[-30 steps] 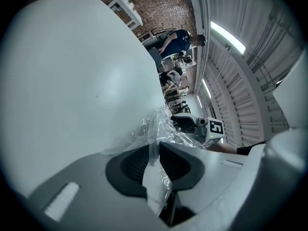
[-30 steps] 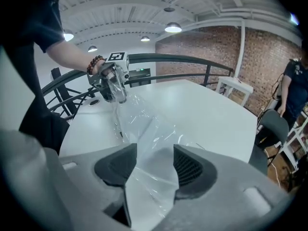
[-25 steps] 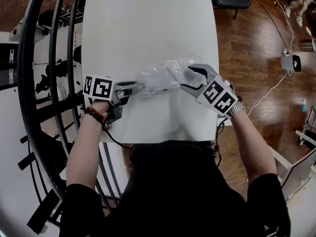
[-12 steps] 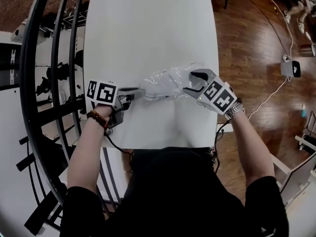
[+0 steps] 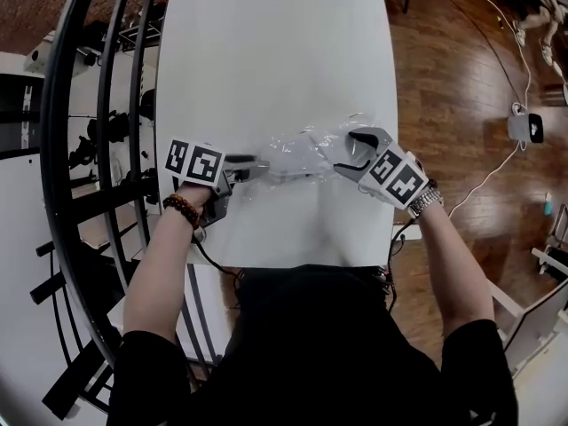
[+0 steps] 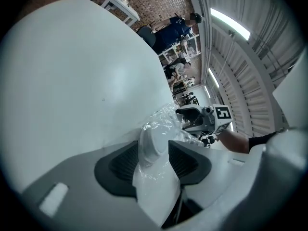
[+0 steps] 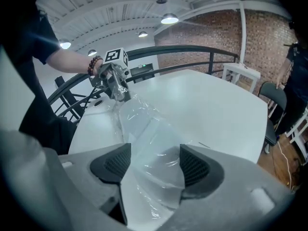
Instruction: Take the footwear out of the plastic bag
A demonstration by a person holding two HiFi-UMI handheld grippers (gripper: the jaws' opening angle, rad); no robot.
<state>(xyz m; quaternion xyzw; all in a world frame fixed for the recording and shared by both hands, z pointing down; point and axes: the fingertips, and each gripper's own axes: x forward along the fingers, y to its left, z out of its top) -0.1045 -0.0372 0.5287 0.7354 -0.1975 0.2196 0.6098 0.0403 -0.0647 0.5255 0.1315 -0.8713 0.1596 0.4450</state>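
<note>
We hold both grippers at the plastic bag [image 5: 297, 146], which lies on the white table [image 5: 266, 51]

Our left gripper [image 5: 252, 162] has just been opening its jaws; they stand apart with the white footwear [image 6: 153, 146], wrapped inside the bag, filling the gap between them; our right gripper [image 5: 350, 150] has opened wider too, its jaws fully spread at the bag's other end, the clear film lying loose between them.

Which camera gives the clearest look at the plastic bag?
The right gripper view: the plastic bag fills the foreground, its crinkled film clear along its length. The left gripper view shows just one wrapped end; the head view shows it small on the white table.
</note>
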